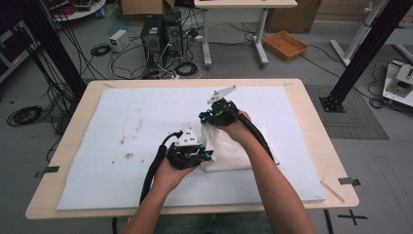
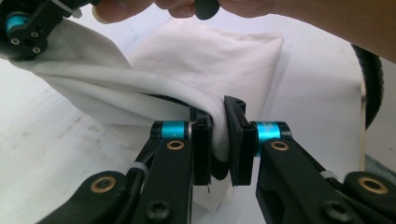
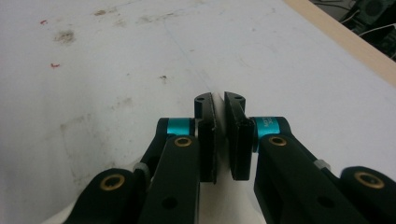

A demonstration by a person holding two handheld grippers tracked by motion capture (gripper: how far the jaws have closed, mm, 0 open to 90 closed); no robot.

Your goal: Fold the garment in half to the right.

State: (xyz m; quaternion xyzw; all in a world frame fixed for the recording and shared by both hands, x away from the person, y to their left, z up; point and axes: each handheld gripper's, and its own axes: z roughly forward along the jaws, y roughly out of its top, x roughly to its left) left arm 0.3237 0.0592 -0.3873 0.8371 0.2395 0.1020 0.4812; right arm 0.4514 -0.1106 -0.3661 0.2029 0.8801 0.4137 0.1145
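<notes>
Light wood table [image 1: 311, 126] with rounded corners, mostly covered by a white foam sheet [image 1: 136, 126], matte, with brown smudges and a few red specks. Grey floor around it, a tangle of black cables [image 1: 160, 68], two dark PC towers [image 1: 163, 31], a second pale table [image 1: 243, 5] behind, an orange woven basket [image 1: 285, 44], cardboard boxes [image 1: 141, 6], and black frame posts [image 1: 363, 53] at the sides.

White cloth [image 1: 224, 148], soft and creased, cotton-like, lies bunched on the sheet right of centre, between the two hands; one edge is lifted off the sheet and stretched taut.

Left gripper [image 2: 217, 140]: black jaws with cyan collars and brass screws, closed tight on a gathered fold of the cloth. In the high view it sits at the cloth's left edge.

Right gripper [image 3: 218, 140]: jaws nearly closed, with a thin strip of white between the pads that looks like cloth. The left gripper view shows the cloth's far end running up into this gripper, so it clamps the cloth too. In the high view it sits at the cloth's top edge.
</notes>
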